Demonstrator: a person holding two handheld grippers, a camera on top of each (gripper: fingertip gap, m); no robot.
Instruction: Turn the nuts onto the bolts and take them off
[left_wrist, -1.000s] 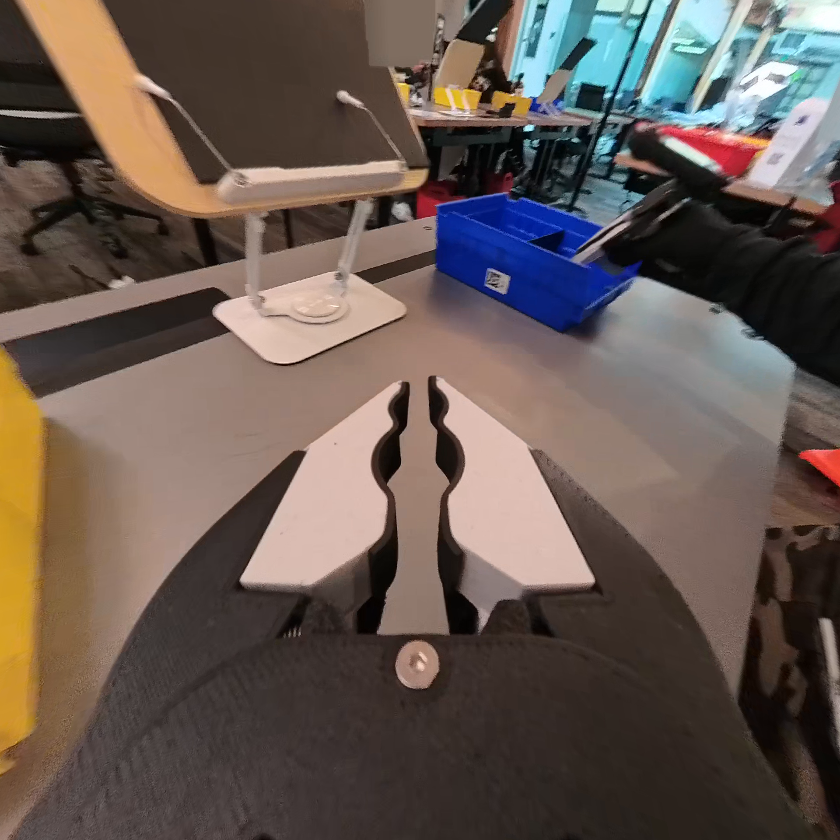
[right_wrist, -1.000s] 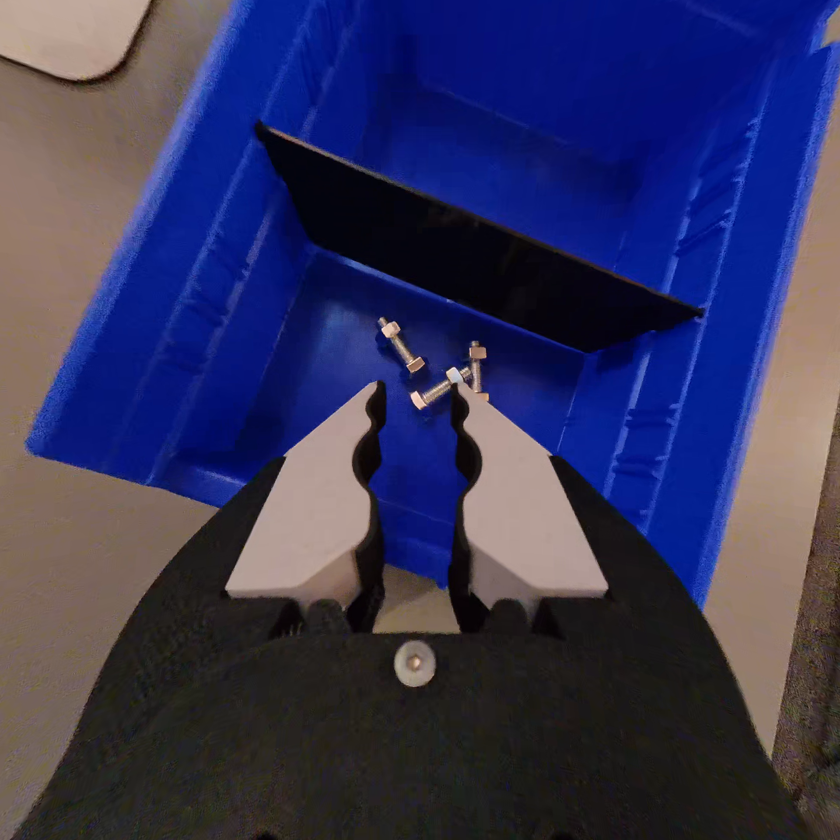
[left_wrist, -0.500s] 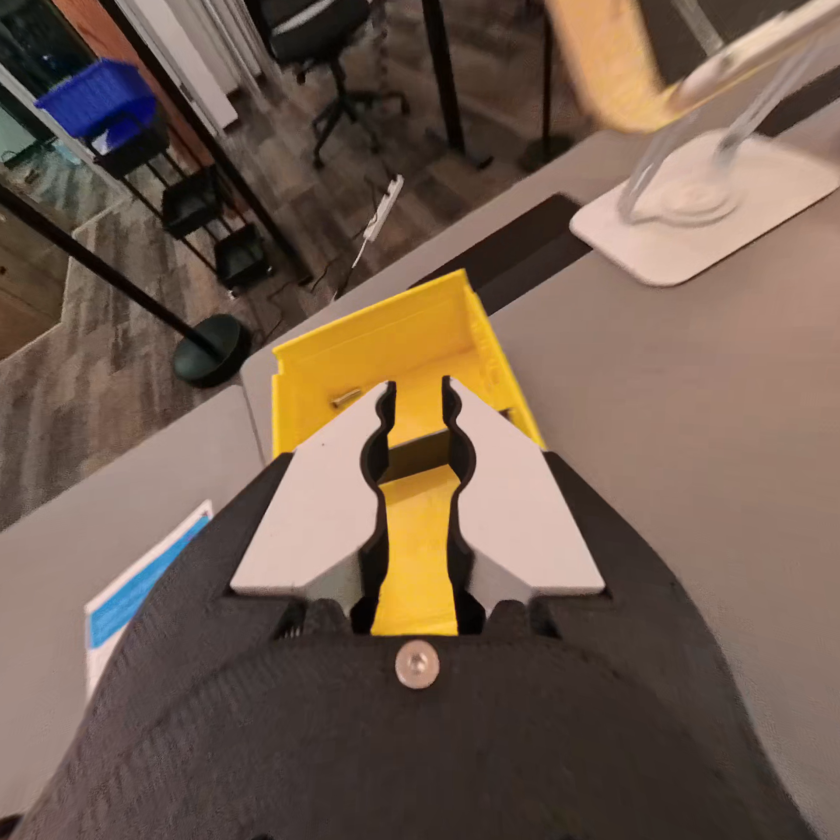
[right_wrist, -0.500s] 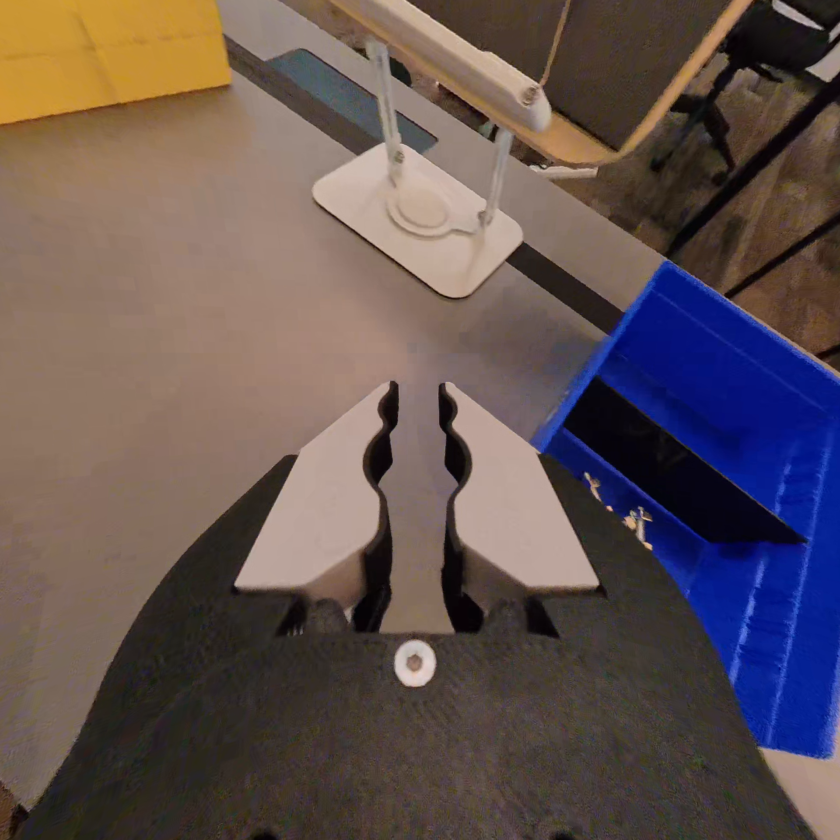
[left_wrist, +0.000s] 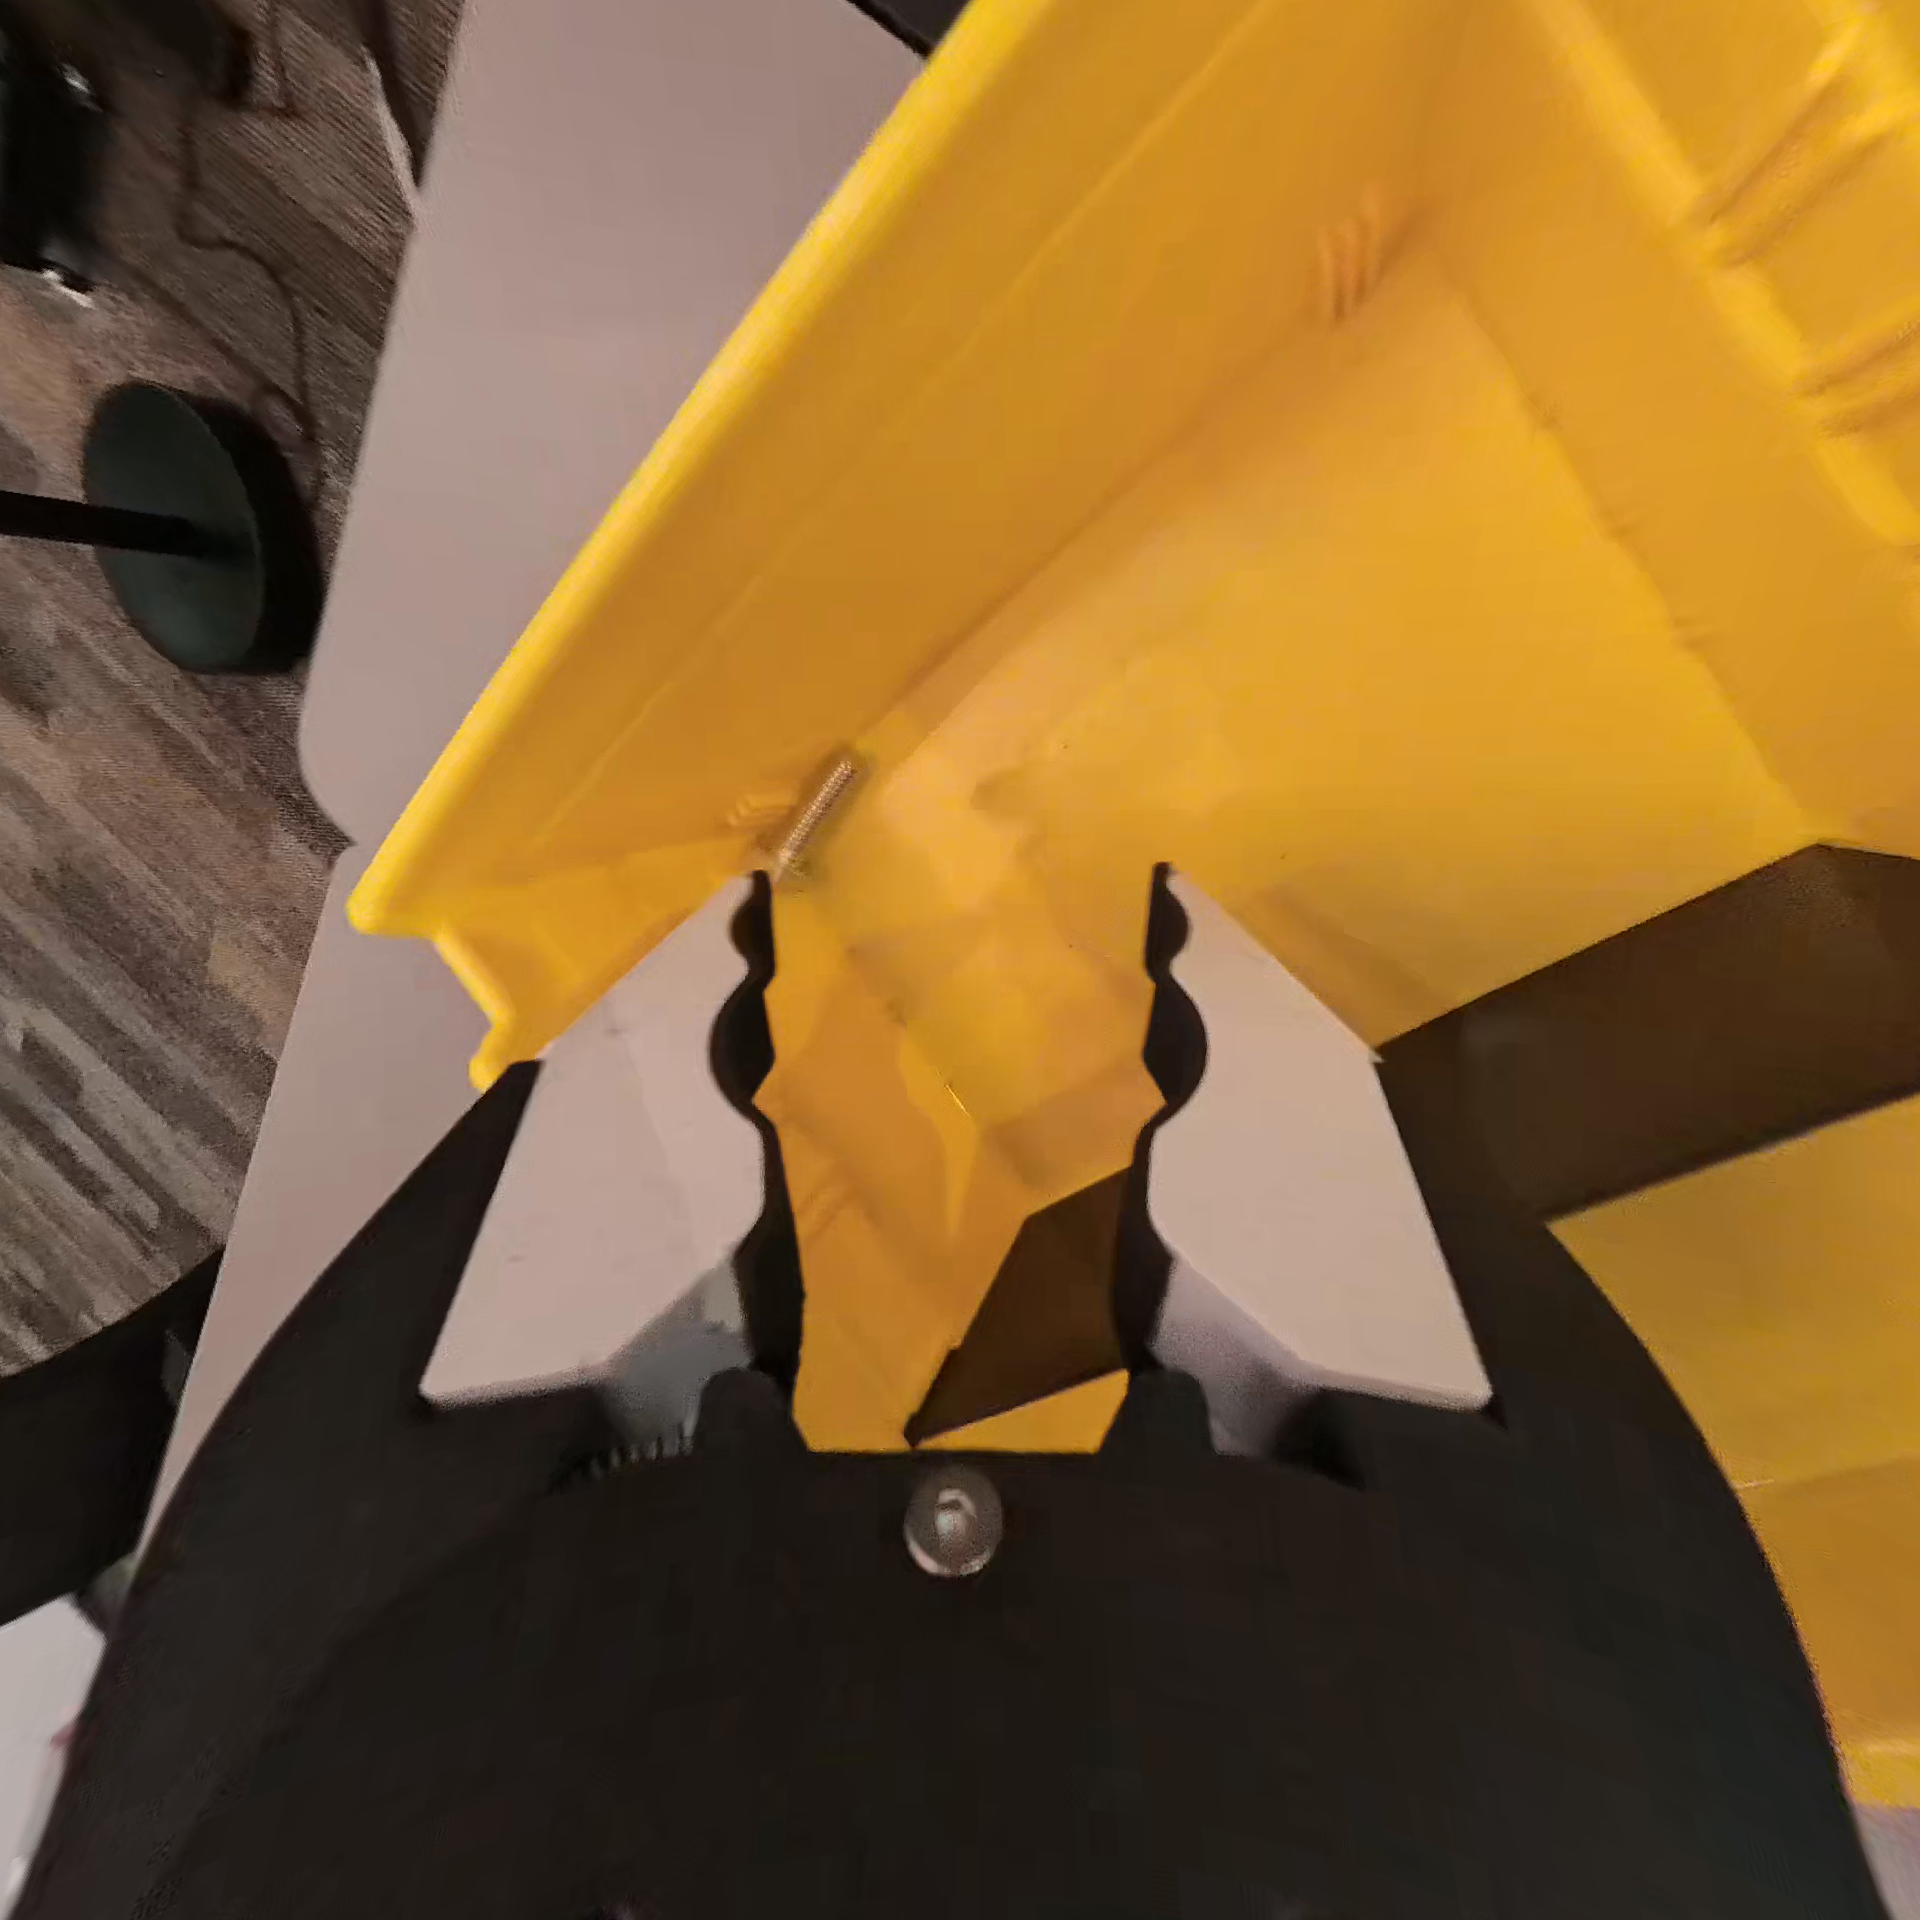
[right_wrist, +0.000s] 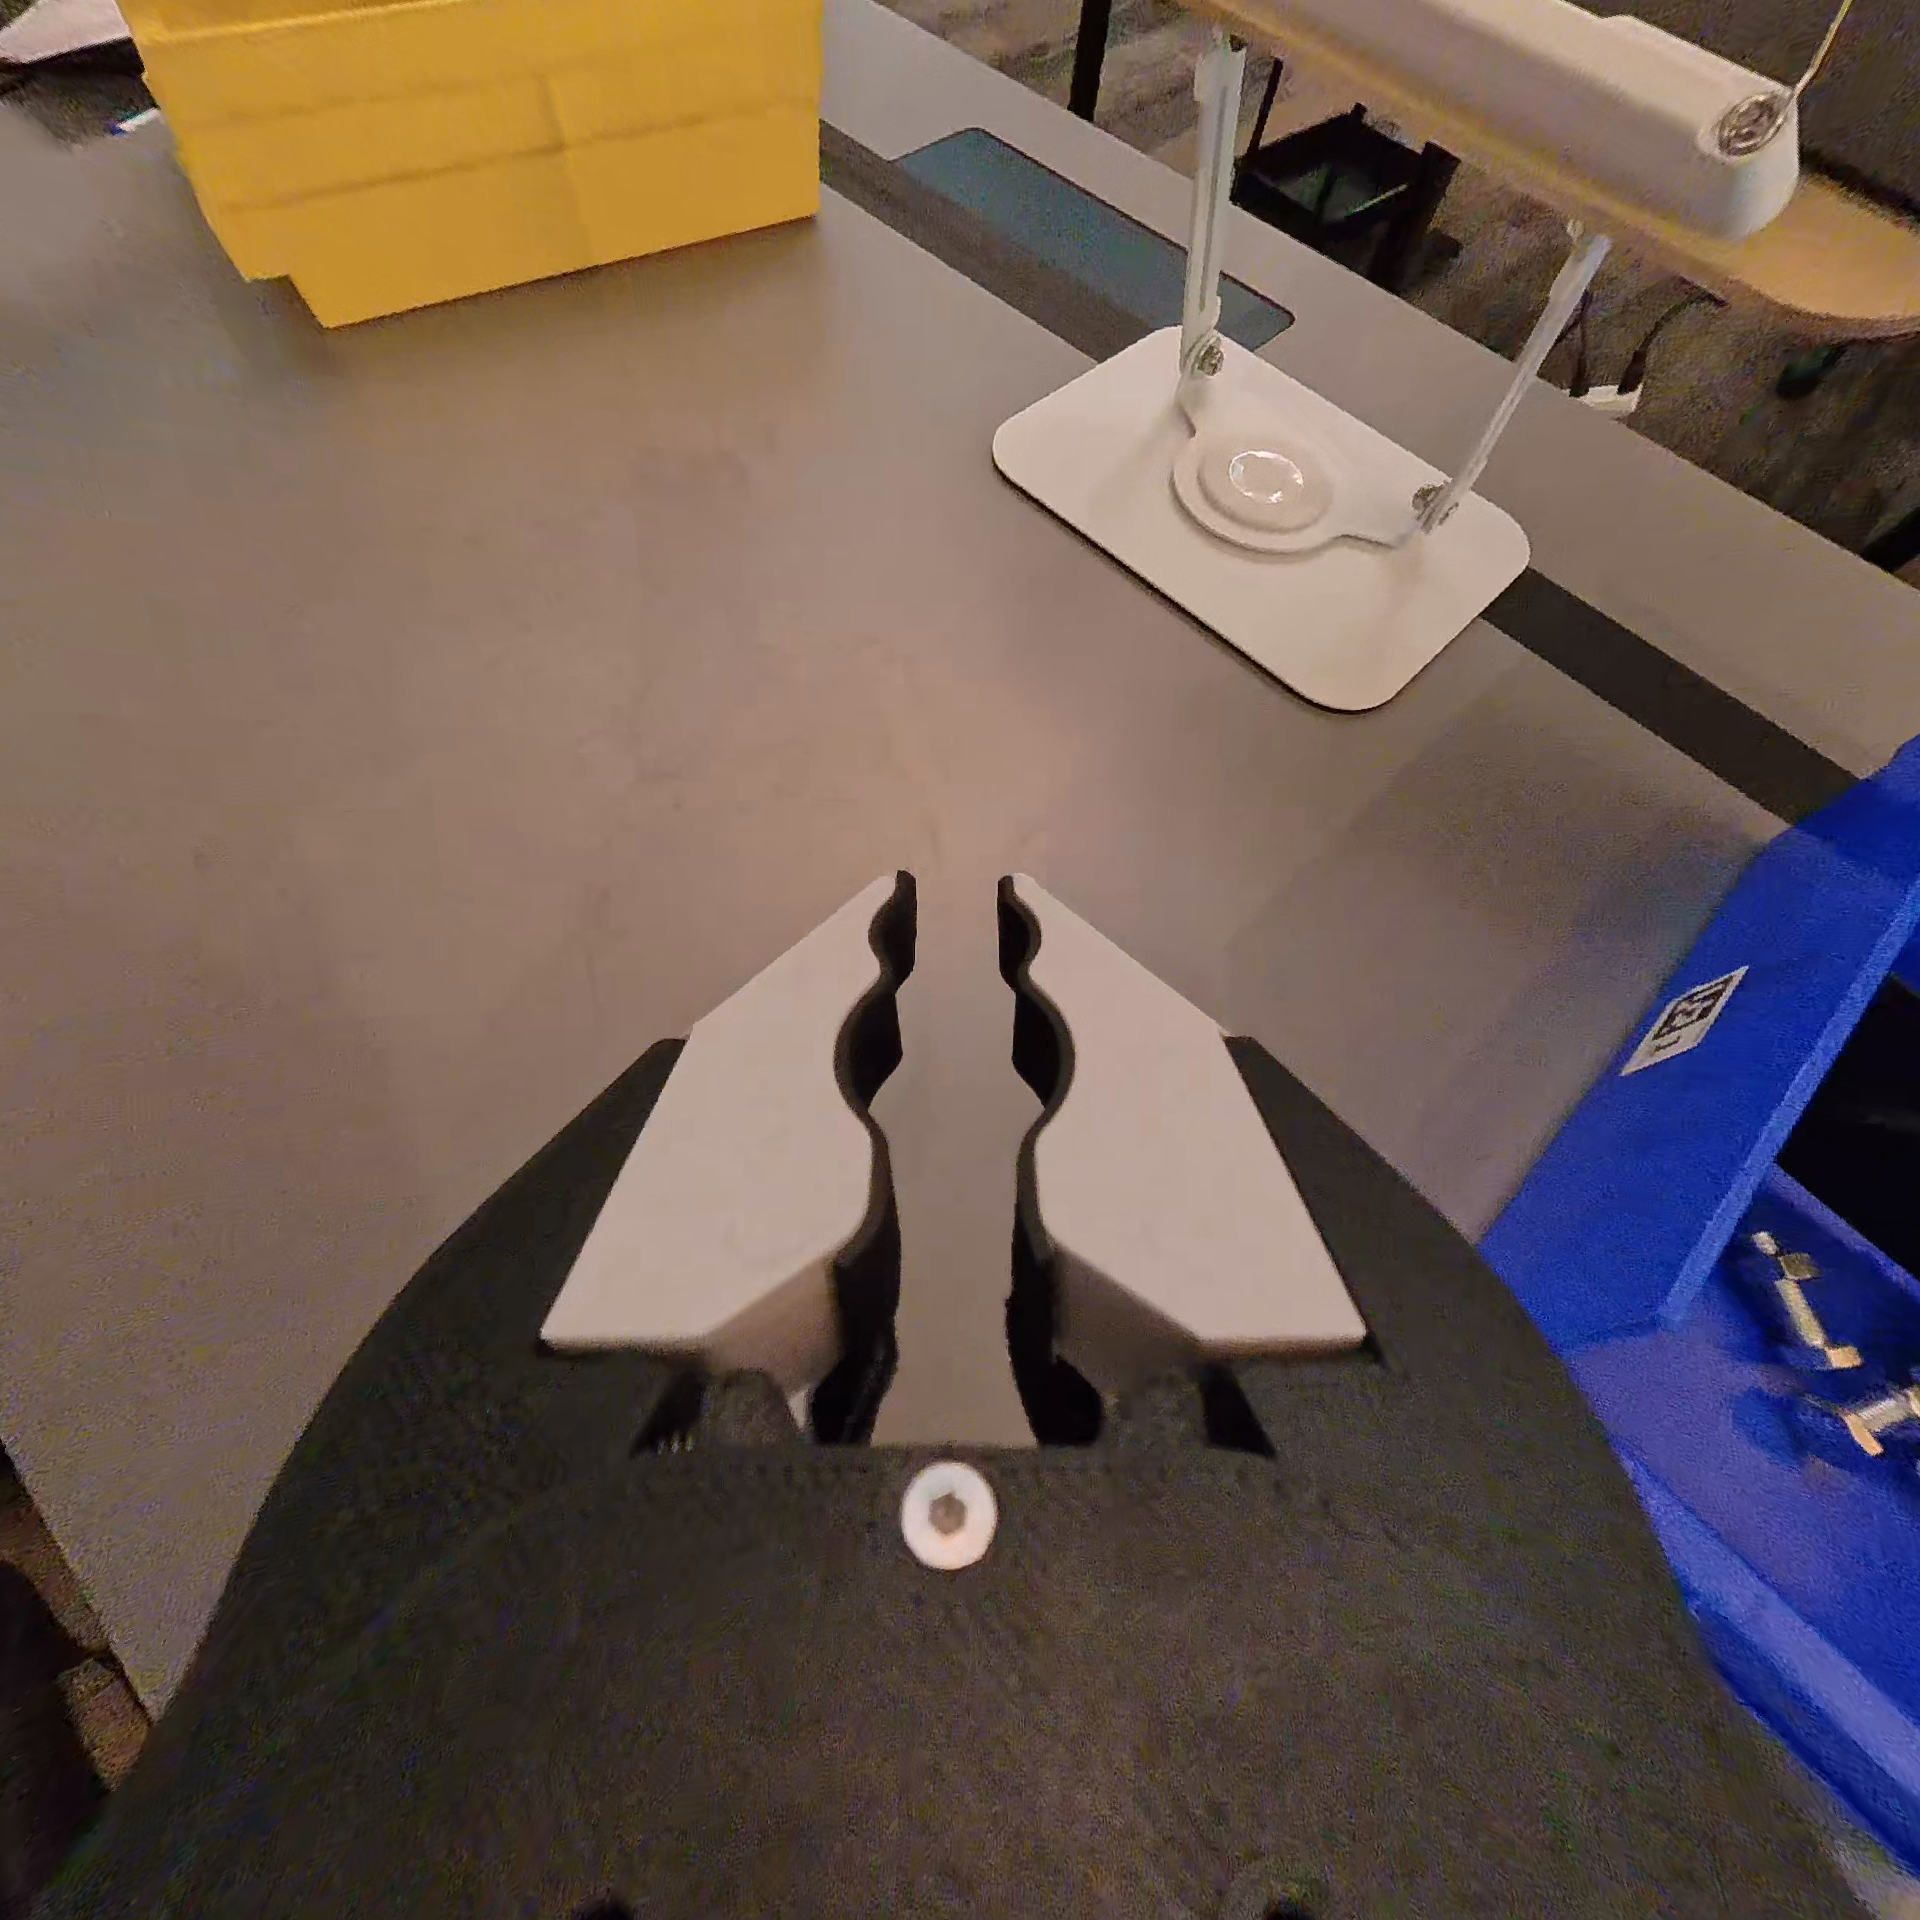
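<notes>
In the left wrist view my left gripper (left_wrist: 961, 878) is open wide and empty, lowered into the yellow bin (left_wrist: 1195, 436). A single small bolt (left_wrist: 816, 816) lies where the bin's floor meets its left wall, just beyond my left fingertip (left_wrist: 727, 935). In the right wrist view my right gripper (right_wrist: 954, 883) hovers over the bare grey table (right_wrist: 520, 727), its jaws nearly together with only a narrow gap and nothing between them. Bolts with nuts (right_wrist: 1808, 1309) lie in the blue bin (right_wrist: 1714, 1039) to its right.
A black divider (left_wrist: 1558, 1039) crosses the yellow bin at the right. A white stand base (right_wrist: 1268, 520) sits at the back of the table and carries a board overhead. The yellow bin (right_wrist: 499, 156) stands at the far left. Carpeted floor lies past the table edge (left_wrist: 156, 935). There is about 60 centimetres between the tips of the two grippers.
My left gripper swung left from the table centre, dropped into the yellow bin and opened wide by the bolt. My right gripper pulled out of the blue bin, narrowed, and now hovers over the table.
</notes>
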